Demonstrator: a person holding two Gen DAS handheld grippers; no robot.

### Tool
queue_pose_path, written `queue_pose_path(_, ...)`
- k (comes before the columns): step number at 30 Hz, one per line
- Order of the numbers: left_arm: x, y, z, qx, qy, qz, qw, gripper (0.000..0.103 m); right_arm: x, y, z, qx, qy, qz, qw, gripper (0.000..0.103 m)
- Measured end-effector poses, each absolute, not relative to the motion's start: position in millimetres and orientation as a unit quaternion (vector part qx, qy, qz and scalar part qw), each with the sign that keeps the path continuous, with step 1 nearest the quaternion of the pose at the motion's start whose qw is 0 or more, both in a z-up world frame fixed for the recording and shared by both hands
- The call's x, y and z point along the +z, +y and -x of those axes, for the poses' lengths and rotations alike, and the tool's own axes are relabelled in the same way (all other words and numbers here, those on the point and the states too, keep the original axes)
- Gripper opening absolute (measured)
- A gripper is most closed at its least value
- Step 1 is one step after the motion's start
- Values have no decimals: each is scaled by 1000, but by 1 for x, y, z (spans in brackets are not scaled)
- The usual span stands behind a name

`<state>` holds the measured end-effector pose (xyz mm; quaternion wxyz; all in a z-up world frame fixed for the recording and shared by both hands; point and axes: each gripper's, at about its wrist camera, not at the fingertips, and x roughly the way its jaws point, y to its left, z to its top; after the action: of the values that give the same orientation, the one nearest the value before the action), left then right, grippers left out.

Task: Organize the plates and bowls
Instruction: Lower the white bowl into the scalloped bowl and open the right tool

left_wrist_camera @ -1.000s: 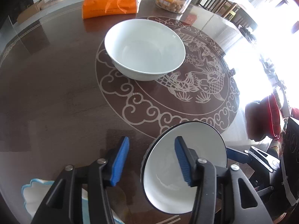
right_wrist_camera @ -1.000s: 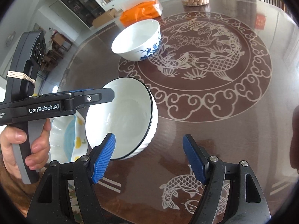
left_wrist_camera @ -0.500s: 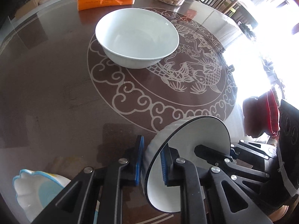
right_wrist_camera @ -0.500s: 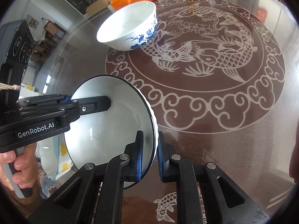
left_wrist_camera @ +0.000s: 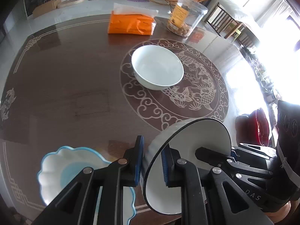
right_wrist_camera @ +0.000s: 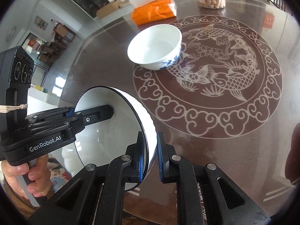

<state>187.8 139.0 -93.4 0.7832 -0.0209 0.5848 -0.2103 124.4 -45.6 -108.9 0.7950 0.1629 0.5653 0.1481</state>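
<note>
Item: black-rimmed white bowl (left_wrist_camera: 189, 161), tilted on edge, clear of the counter (left_wrist_camera: 71, 86) at its 6 o'clock edge. Held twice: left gripper (left_wrist_camera: 152, 162) pinching the rim wall, right gripper (right_wrist_camera: 151, 156) pinching the opposite rim. Destination, judged: blue-and-white porcelain bowl (right_wrist_camera: 155, 46) at 12 o'clock on the carp medallion, or scalloped blue-edged dish (left_wrist_camera: 71, 170) at 7 o'clock. Handling: keep both pinches even, level the bowl before lowering, release one side at a time.
</note>
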Motion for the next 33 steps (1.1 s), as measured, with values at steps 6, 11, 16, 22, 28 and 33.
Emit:
queue_pose_path(6,-81,217,-167,-142,574,52,805,18,-94,22,-129,206,564,-135,788,13)
queue_pose_path(11,-121,266,-158,-87,598,82,793,18,-121,84,-132,236,584,-103,770,13)
queue_pose_path(16,-166,282,-150,-65,623,91,774,20,-169,121,-132,241,612,-59,751,13)
queue_pose_path(22,-180,277,-152,-57,616,64,783,23,-178,133,-134,235,604,-27,761,13)
queue_pose_path(28,-172,263,-154,-31,594,6,804,43,-167,145,-131,252,569,16,782,46)
queue_pose_path(33,-147,275,-145,-27,568,23,822,76,-150,146,-128,268,552,23,789,72)
